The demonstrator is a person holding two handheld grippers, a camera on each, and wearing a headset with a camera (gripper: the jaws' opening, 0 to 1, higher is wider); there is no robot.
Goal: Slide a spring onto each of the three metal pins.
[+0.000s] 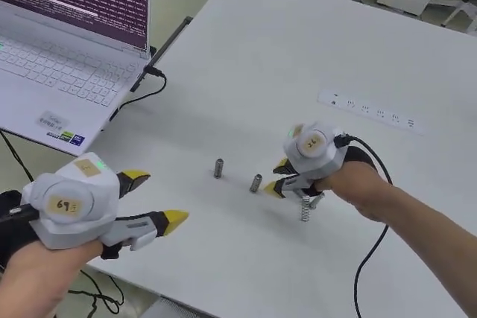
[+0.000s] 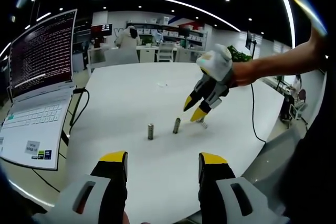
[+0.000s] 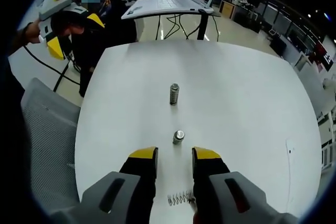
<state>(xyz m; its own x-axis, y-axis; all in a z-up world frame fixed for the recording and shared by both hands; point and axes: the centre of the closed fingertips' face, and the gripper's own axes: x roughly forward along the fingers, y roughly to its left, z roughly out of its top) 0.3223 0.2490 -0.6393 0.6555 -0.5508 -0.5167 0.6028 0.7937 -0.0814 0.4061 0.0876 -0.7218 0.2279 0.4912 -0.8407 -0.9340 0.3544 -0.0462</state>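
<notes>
Nearest, at the left front edge of the white table (image 1: 298, 50), the left gripper (image 1: 155, 197) hovers with its yellow-tipped jaws spread wide and nothing between them. Farther in, near the middle of the table, two metal pins stand upright and a little apart. The left pin (image 1: 218, 168) shows coils wound around it in the right gripper view. The second pin (image 1: 256, 183) shows a shiny top there, and whether a coil sits on it cannot be told. Just right of the second pin, the right gripper (image 1: 277, 176) points at it with jaws slightly parted and empty. A loose spring (image 1: 305, 208) rests on the table under that gripper. Beyond lie a power strip (image 1: 369, 109) at far right and an open laptop (image 1: 67, 50) at far left.
</notes>
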